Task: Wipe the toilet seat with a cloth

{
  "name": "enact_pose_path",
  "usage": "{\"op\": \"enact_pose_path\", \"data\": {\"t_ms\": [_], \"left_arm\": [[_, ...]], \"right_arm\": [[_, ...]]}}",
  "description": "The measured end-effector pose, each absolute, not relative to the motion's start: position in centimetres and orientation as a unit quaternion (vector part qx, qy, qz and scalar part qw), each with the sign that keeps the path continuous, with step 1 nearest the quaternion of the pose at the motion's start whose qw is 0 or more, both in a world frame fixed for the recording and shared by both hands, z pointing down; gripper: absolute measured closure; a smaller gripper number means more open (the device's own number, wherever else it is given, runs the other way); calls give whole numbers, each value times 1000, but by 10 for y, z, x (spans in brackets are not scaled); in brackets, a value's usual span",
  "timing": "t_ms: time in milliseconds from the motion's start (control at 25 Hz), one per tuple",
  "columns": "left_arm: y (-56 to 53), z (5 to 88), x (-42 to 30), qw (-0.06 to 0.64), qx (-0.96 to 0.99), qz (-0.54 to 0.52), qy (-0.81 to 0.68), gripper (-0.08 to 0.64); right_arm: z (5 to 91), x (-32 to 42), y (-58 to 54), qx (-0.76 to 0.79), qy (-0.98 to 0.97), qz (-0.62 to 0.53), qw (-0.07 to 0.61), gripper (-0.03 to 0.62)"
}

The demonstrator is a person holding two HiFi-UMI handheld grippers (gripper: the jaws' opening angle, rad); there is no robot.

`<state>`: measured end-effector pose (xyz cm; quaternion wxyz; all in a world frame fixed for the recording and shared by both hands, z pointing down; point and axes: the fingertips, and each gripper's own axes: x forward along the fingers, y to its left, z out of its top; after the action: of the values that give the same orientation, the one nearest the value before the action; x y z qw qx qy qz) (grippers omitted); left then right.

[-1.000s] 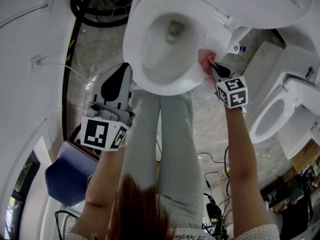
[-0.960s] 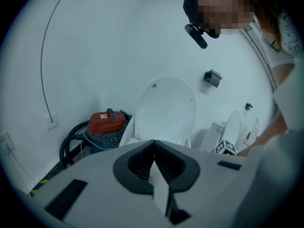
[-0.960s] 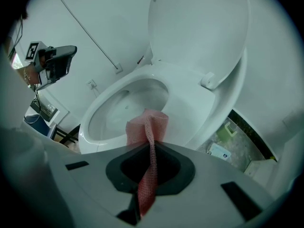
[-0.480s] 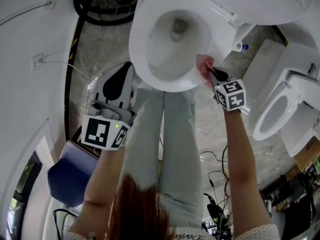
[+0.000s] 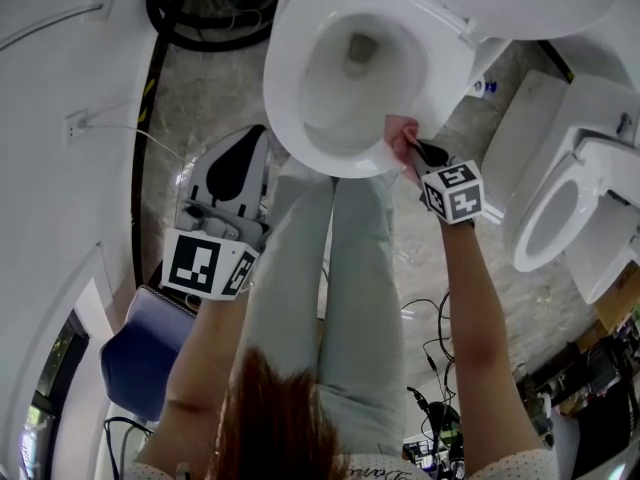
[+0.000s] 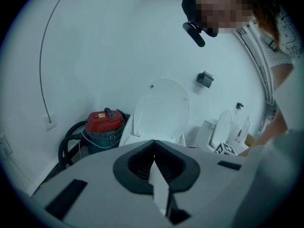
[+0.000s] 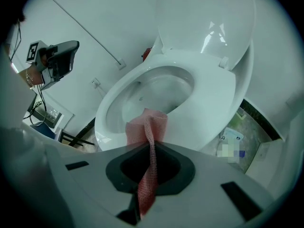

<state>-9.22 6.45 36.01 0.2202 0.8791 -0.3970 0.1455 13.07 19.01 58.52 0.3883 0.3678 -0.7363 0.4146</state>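
Observation:
The toilet's white seat (image 5: pixel 290 118) is down with the lid (image 6: pixel 161 108) raised behind it. My right gripper (image 5: pixel 420 151) is shut on a pink cloth (image 5: pixel 400 133), which presses on the seat's front right rim. In the right gripper view the cloth (image 7: pixel 148 127) runs up between the jaws of the right gripper (image 7: pixel 151 148) and folds onto the seat (image 7: pixel 209 103). My left gripper (image 5: pixel 232 173) hangs off the seat's left front edge, clear of it. In its own view the left gripper (image 6: pixel 154 167) is shut, with nothing in it.
A red vacuum cleaner (image 6: pixel 102 125) with a black hose (image 5: pixel 200 18) stands left of the toilet. A second toilet (image 5: pixel 560 208) is at the right. The person's legs (image 5: pixel 330 268) stand in front of the bowl. A blue bag (image 5: pixel 140 348) and cables (image 5: pixel 430 318) lie on the floor.
The right gripper has slid the pink cloth along the seat's rim toward its front. The left gripper has stayed where it was.

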Motion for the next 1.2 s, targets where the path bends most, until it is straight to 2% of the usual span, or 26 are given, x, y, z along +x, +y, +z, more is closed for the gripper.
{"op": "enact_pose_path", "data": {"t_ms": [320,520,720,1200], "left_arm": [[72,361,-97,221,882,142,-390,557],[76,357,-109,218,879,139,-401,557],[79,348,-119,214,877,134,-410,557],[74,291,-130,204,886,128,-395,557]], "right_arm": [[585,107,211,369,-735,422,380,569],[585,93,221,341,-741,414,404,569],[586,70,246,315,-733,456,395,569],[471,15,243,391,-729,521,211,569]]}}
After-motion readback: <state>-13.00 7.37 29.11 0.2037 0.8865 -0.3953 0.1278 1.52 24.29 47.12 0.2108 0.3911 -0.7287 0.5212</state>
